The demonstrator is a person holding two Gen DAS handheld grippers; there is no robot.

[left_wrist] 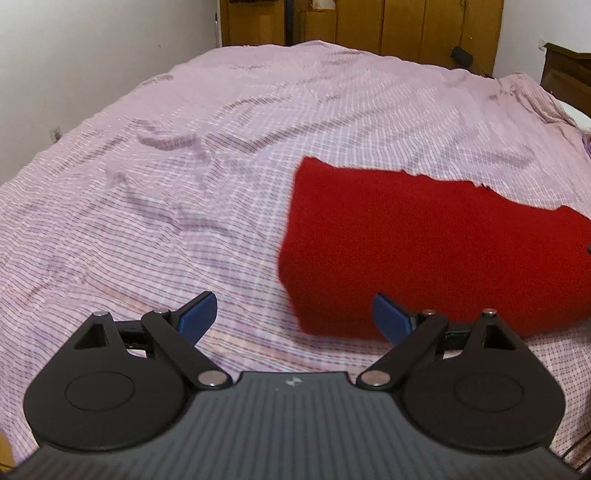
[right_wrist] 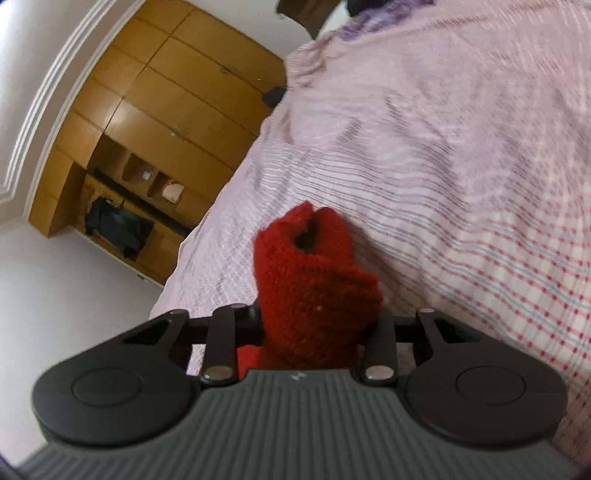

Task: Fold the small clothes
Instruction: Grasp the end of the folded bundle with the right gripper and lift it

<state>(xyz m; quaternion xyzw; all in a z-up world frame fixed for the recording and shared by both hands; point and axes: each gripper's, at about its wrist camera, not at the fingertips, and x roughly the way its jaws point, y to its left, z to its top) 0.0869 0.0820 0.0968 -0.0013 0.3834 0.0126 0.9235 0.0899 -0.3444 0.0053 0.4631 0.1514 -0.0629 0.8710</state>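
Note:
A red fleece garment (left_wrist: 424,251) lies folded flat on the pink checked bedsheet (left_wrist: 184,184), right of centre in the left wrist view. My left gripper (left_wrist: 295,314) hovers over the garment's near left corner, open, with nothing between its blue pads (left_wrist: 199,317). In the right wrist view my right gripper (right_wrist: 314,317) is shut on a bunched wad of the red garment (right_wrist: 314,266), which sticks out forward past the jaws and hides the fingertips. That view is tilted, with the bedsheet (right_wrist: 443,166) running behind the wad.
A wooden wardrobe (left_wrist: 369,26) stands beyond the bed's far end, with open shelves and dark clothing (right_wrist: 118,229) low on it. A dark headboard (left_wrist: 569,70) and a white pillow (left_wrist: 576,114) are at the far right. A white wall flanks the bed's left side.

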